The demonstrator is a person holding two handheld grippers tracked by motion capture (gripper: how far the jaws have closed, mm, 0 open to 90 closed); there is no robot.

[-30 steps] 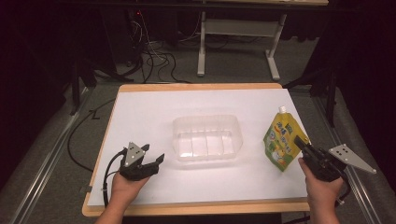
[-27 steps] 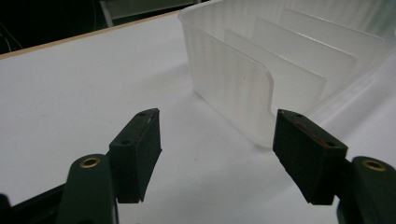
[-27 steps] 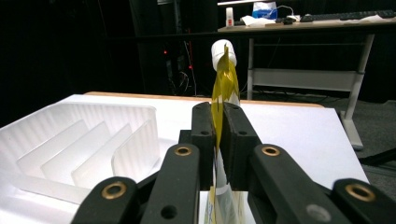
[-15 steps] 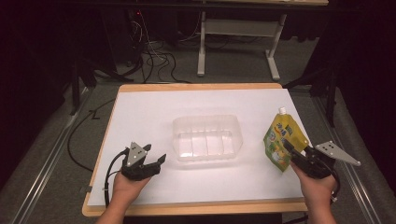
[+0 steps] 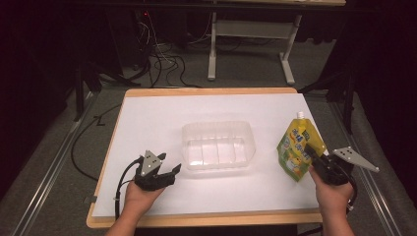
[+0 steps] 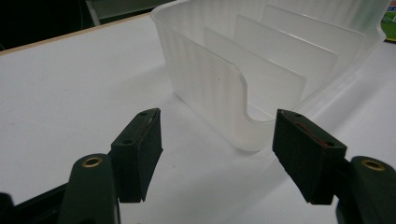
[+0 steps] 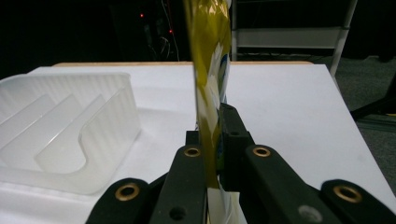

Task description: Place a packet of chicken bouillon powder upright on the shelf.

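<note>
Dark room beyond the table [image 5: 147, 91], cables on the floor and a pale metal desk frame [image 5: 248, 44] behind. White sheet covers the wooden tabletop, wood rim showing at the edges.

Middle of the sheet: clear plastic bin [image 5: 218, 145] with upright dividers inside, open top, nothing in it that I can make out.

My left gripper [image 5: 164, 168] rests low on the sheet near the bin's front-left corner, held in my left hand [image 5: 139, 196], grey three-cornered plate on top, cable looping off toward the table's left edge. In the left gripper view its jaws stand wide apart with nothing between them; the bin's rounded corner [image 6: 243, 116] sits just ahead, in line with the gap, not touching either pad.

My right gripper [image 5: 311, 153] is at the right side of the sheet, in my right hand [image 5: 332, 191]. Its jaws are closed tight on a yellow-green drink pouch [image 5: 297, 147] with a white spout cap on top. The grip is on the pouch's lower right edge. In the right gripper view the pouch [image 7: 210, 70] shows edge-on, a thin band rising straight up from between the pinched pads [image 7: 231, 140]. Pouch stands upright, slightly tilted, well to the right of the bin [image 7: 65, 135] and apart from it. Whether its base touches the sheet I cannot tell.
</note>
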